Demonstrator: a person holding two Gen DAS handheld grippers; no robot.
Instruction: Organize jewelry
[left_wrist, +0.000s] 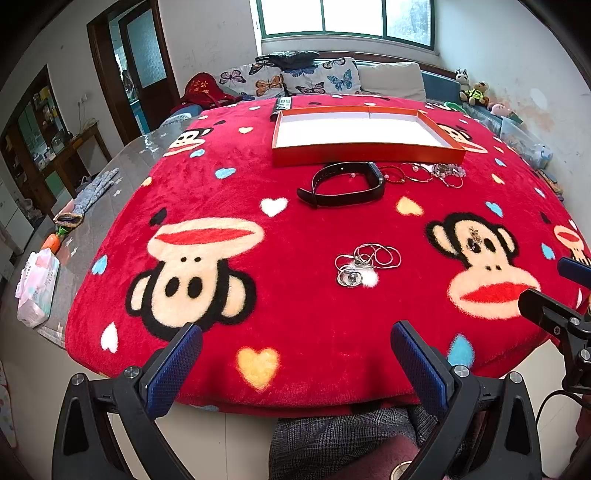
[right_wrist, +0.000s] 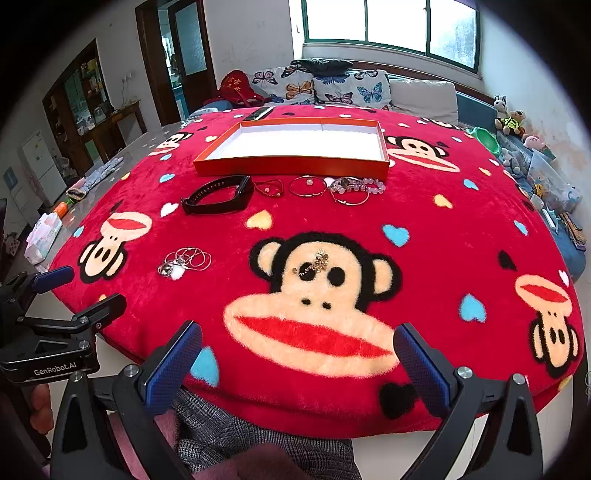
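Tray (right_wrist: 291, 162): orange, white inside, empty, far side.
Your bracelets (right_wrist: 332, 188): row just before it.
Necklace (left_wrist: 364, 264): silver, coiled, nearer.

Legible text: one item only. "GenRobot.AI" in pale letters on the black body of the left hand-held gripper (right_wrist: 79, 295), seen in the right wrist view, to the left of the right hand-held gripper (right_wrist: 297, 363). Gold characters on a red bag (right_wrist: 236, 84) far ahead, beyond the desk: too small to read. Pink tissue pack (left_wrist: 37, 291), left of the left hand-held gripper: print blurred, unreadable.
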